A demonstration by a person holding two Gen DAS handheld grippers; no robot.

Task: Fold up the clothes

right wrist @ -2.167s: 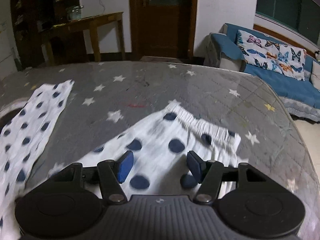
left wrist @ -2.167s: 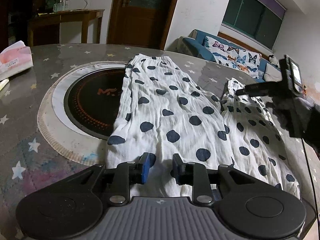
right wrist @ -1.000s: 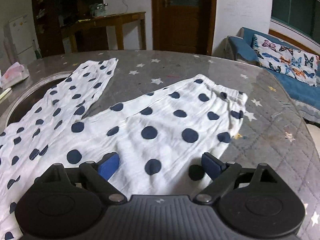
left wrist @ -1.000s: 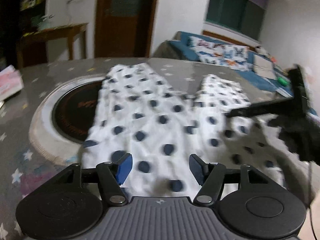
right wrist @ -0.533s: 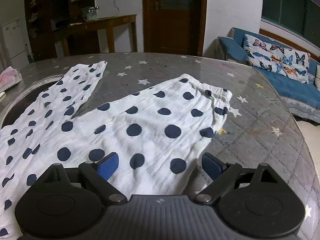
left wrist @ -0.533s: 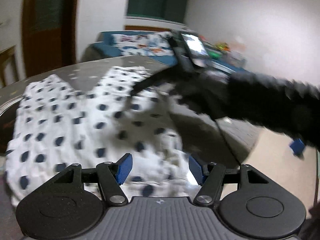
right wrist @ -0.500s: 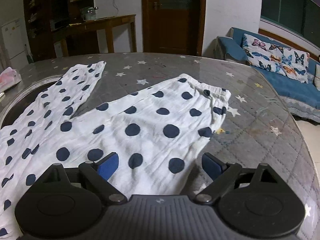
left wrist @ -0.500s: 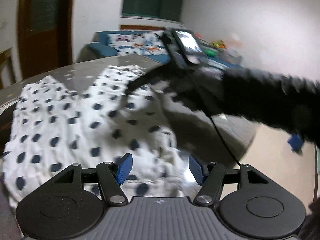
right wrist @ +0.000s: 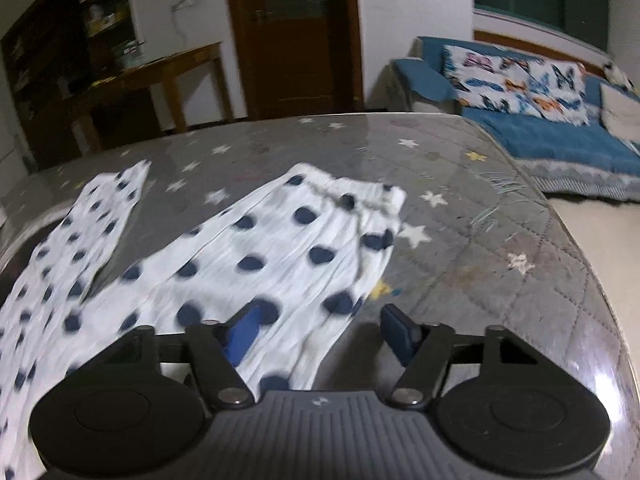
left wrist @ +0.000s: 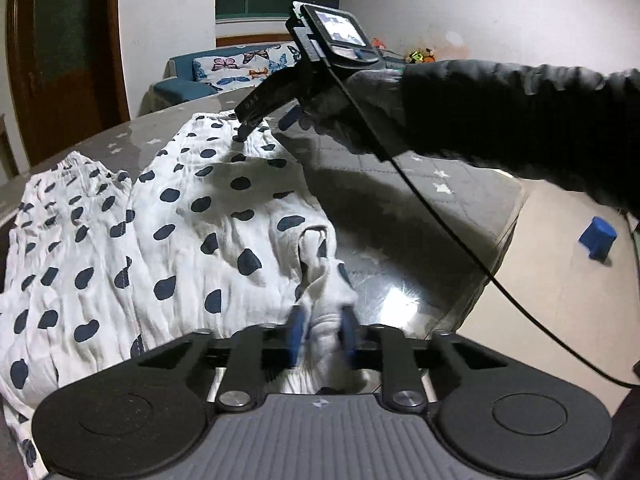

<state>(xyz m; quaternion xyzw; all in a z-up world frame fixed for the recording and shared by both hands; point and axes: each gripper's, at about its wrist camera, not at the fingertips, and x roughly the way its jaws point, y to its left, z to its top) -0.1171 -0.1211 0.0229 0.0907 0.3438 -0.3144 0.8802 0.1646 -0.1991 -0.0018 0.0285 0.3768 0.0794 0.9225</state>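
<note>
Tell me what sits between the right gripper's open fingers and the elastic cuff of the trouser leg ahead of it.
Only the polka-dot trousers themselves: the right wrist view shows spotted cloth running unbroken from the right gripper to the cuff.

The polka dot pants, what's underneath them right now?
The polka dot pants lie on the grey star-patterned table. Their far leg overlaps a dark round inset; anything else beneath is covered.
</note>
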